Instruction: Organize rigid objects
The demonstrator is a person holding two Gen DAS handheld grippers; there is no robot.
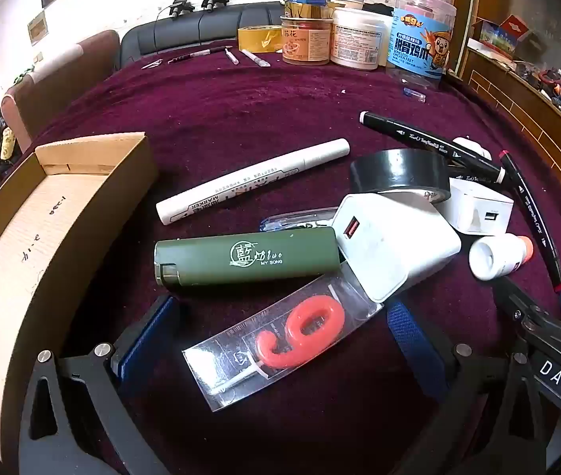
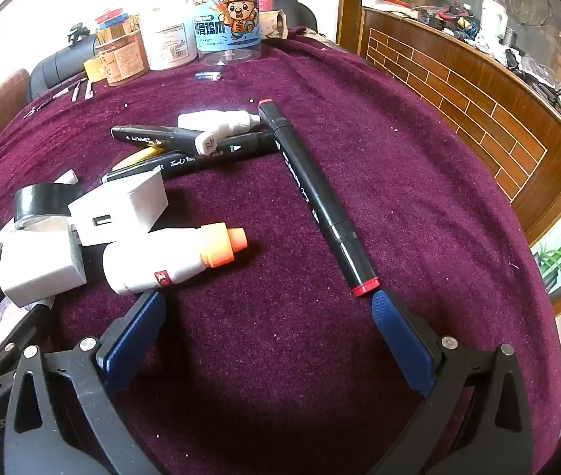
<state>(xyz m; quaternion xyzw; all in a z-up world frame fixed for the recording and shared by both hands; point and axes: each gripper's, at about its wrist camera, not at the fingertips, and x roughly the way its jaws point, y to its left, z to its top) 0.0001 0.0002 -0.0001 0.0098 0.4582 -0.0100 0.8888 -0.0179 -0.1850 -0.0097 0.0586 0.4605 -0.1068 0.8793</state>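
My left gripper [image 1: 280, 316] is open, its blue pads on either side of a clear packet with a red number candle [image 1: 292, 336]. Just beyond lie a green case [image 1: 247, 257], a white charger [image 1: 395, 243], a white marker [image 1: 252, 180] and black tape [image 1: 399, 172]. An open cardboard box [image 1: 31, 229] stands at the left. My right gripper [image 2: 268, 308] is open and empty over bare cloth. A red-capped black marker [image 2: 312, 194] lies ahead of its right finger, and a white bottle with an orange cap [image 2: 173, 257] ahead of its left finger.
The table has a maroon cloth [image 2: 399, 182]. Jars and a tape roll [image 1: 355, 39] stand at the far edge with small pens [image 1: 241, 55]. More black markers [image 2: 185, 146] and a second white charger [image 2: 122, 209] are piled mid-table. A wooden counter [image 2: 478, 91] runs along the right.
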